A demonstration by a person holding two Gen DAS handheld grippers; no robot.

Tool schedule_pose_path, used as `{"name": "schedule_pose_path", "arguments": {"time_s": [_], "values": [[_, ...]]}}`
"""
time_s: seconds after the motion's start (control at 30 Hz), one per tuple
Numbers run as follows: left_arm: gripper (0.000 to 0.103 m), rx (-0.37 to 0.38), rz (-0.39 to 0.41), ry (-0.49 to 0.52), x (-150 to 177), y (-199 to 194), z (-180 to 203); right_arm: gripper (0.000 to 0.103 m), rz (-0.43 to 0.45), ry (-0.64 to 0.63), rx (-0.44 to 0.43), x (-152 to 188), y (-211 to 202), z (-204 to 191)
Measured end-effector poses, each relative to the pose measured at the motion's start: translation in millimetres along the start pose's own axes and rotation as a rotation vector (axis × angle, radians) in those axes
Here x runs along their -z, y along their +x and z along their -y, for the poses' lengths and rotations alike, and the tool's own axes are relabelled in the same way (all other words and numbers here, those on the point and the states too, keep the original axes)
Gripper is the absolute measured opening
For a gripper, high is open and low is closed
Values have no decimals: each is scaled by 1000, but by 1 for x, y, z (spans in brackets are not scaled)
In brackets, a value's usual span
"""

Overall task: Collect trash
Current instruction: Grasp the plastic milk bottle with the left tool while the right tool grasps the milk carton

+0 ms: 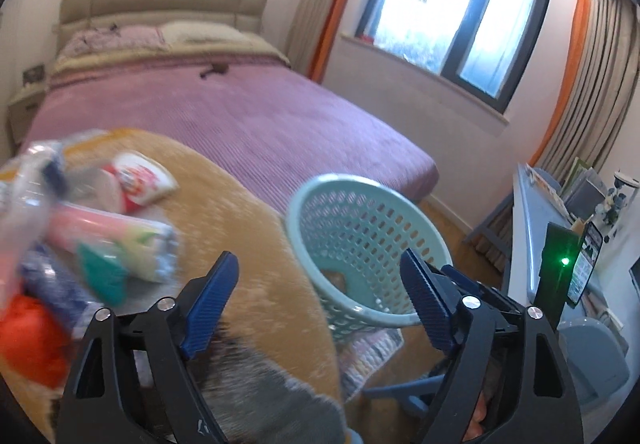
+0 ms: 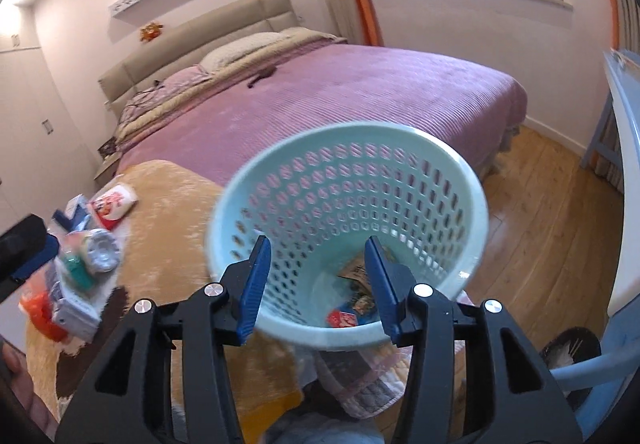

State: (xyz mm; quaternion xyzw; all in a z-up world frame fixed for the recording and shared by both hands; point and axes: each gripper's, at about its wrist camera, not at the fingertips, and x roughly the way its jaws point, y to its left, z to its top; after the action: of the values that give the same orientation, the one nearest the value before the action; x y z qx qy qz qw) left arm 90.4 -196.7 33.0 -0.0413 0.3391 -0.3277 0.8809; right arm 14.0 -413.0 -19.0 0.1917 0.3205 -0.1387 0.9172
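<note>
Two wrappers (image 2: 352,308) in basket (image 2: 280,328), right hand-held gripper (image 2: 318,280) above

A pale mint plastic basket with perforated walls (image 2: 348,204) stands tilted, its open mouth facing the camera, at the edge of a tan fuzzy blanket (image 2: 172,228). Several small wrappers (image 2: 352,308) lie on its bottom. Well to its left on the blanket sits a blurred heap of trash (image 1: 80,236): a red-and-white packet (image 1: 140,180), a pink-and-green tube, a crumpled clear bottle and something orange.
</note>
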Motion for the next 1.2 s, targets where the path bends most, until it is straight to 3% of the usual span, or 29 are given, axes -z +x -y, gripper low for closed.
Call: {"name": "schedule_pose_path", "arguments": {"time_s": [0.2, 0.33, 0.53, 0.67, 0.83, 1.0, 1.2], "values": [[87, -71, 100, -4, -7, -58, -31, 54, 45, -76, -65, 4, -17, -41], [92, -175, 156, -12, -7, -94, -67, 57, 59, -148, -135, 11, -25, -80], [94, -302, 165, -78, -6, -120, -135, 59, 37, -283, -294, 32, -22, -145], [94, -348, 127, -109, -4, -115, -176, 63, 27, -368, -352, 46, -15, -180], [94, -316, 16, -104, -7, -87, -206, 66, 1, -402, -387, 54, -3, -207], [94, -342, -43, -86, -4, -65, -219, 69, -48, -418, -392, 61, 13, -213], [88, -287, -107, -108, -2, -46, -231, 70, -82, -438, -406, 64, 21, -217]]}}
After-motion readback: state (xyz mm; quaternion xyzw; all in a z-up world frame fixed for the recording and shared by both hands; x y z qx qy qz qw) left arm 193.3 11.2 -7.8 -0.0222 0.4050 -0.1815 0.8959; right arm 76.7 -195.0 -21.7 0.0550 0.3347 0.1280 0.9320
